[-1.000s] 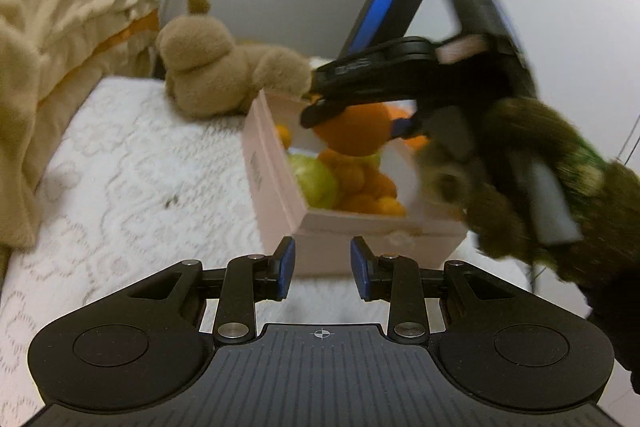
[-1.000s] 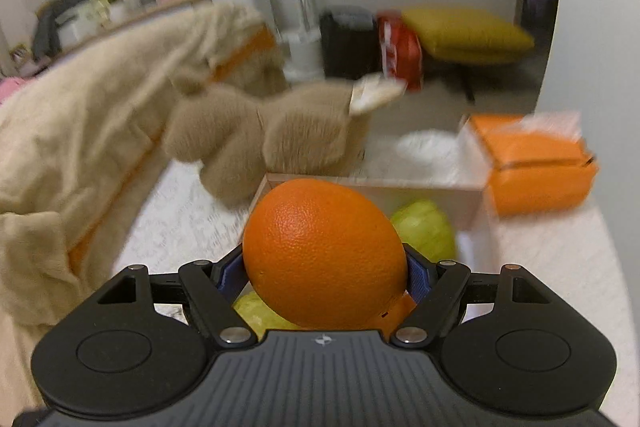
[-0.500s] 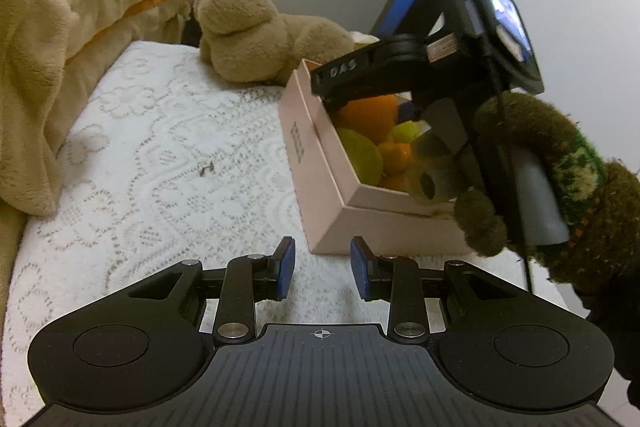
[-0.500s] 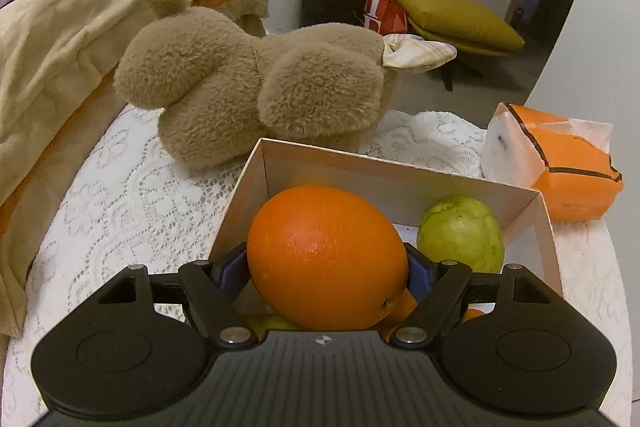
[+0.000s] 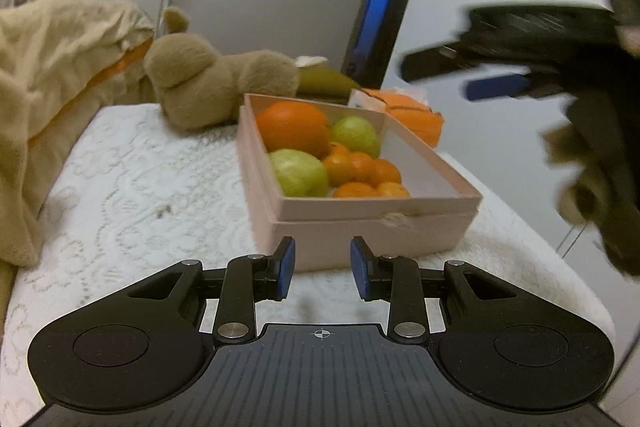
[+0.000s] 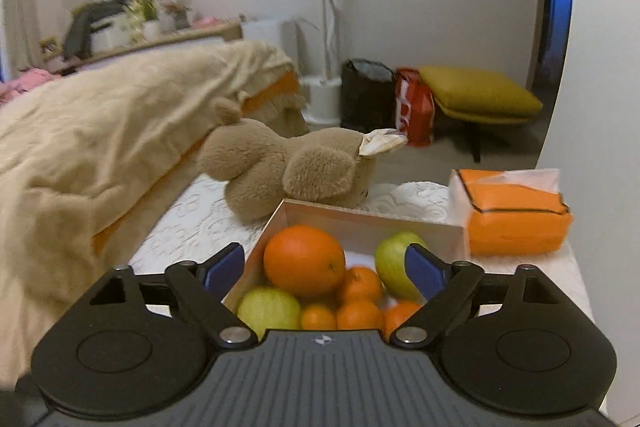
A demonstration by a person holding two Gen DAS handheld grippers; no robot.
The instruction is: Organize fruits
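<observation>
Released since half a second back, big orange (image 6: 304,261) now sits in the pink box (image 6: 352,221) ahead of my spread, empty right gripper (image 6: 324,267); left gripper (image 5: 320,269) parted, empty.

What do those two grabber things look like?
The left gripper and right gripper match: black, with ribbed bodies, round discs at each side, silver screws, a small crosshair mark and blue pads. A fuzzy brown-green glove shows beside one.
</observation>
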